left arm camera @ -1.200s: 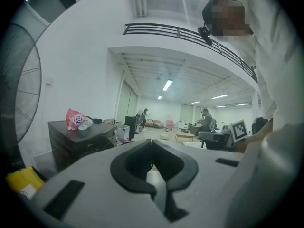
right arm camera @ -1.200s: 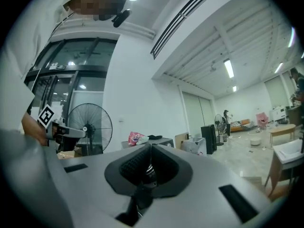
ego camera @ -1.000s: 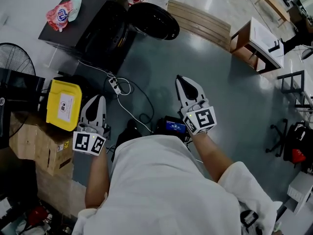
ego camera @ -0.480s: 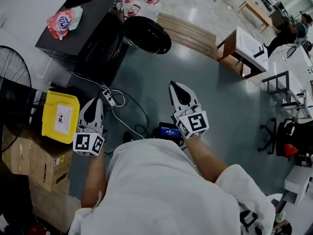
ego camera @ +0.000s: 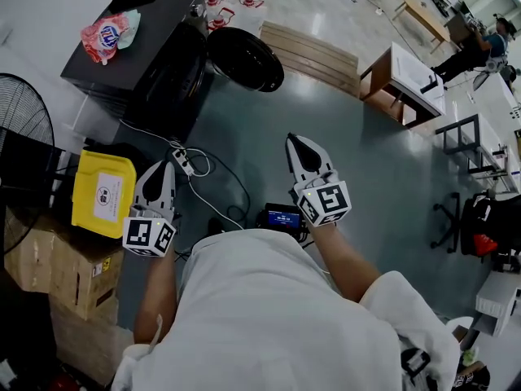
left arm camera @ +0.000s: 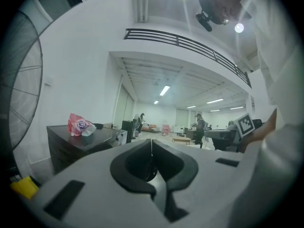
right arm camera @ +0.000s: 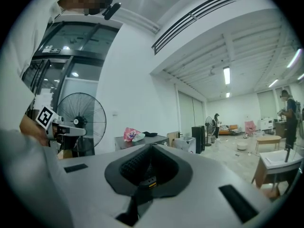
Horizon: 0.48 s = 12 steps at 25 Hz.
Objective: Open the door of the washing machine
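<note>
Hovering level over the grey floor (ego camera: pixel 358 137), the left gripper (ego camera: pixel 159 169) is clenched, its jaws together on nothing. The right gripper (ego camera: pixel 297 145), to its right, is clenched and empty too. Both are well apart from the dark washer (ego camera: pixel 167 63), which stands far left with a pink bag (ego camera: pixel 108 32) on top. Its round door (ego camera: pixel 244 37) seems swung out to the right, though the dim view leaves that unsure. A yellow box (ego camera: pixel 103 194) lies just left of the left gripper.
</note>
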Tool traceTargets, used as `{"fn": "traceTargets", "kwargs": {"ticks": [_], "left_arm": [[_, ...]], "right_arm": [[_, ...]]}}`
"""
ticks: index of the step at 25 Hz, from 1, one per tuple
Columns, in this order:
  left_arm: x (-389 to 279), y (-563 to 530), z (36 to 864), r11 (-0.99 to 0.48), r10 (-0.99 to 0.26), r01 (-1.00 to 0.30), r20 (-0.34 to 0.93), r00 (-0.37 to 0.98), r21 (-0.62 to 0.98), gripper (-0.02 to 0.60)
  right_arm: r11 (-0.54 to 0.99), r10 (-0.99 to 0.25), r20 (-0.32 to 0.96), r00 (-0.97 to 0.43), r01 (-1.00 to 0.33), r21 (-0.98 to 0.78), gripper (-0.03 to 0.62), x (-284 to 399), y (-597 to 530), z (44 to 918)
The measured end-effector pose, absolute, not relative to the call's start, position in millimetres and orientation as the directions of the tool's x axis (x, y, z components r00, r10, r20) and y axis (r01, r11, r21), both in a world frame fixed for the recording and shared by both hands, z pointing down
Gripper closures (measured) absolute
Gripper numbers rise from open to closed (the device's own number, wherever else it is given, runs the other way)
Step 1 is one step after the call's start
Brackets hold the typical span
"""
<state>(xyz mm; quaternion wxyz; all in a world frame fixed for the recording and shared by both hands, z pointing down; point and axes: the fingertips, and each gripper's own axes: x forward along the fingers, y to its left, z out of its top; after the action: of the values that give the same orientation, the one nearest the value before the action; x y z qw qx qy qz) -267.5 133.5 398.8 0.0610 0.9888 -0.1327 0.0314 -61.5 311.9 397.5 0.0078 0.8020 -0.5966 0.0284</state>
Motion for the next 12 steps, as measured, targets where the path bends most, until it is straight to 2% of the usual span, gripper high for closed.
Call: {"fn": "traceTargets", "kwargs": {"ticks": [12], "left_arm": [[-274, 138, 402, -0.955, -0.263, -0.271, 0.079, 0.961, 0.121, 0.57]], "right_arm": [[-0.295, -0.953, 0.077, 0.292, -0.955, -0.038, 0.563, -63, 315, 412]]}}
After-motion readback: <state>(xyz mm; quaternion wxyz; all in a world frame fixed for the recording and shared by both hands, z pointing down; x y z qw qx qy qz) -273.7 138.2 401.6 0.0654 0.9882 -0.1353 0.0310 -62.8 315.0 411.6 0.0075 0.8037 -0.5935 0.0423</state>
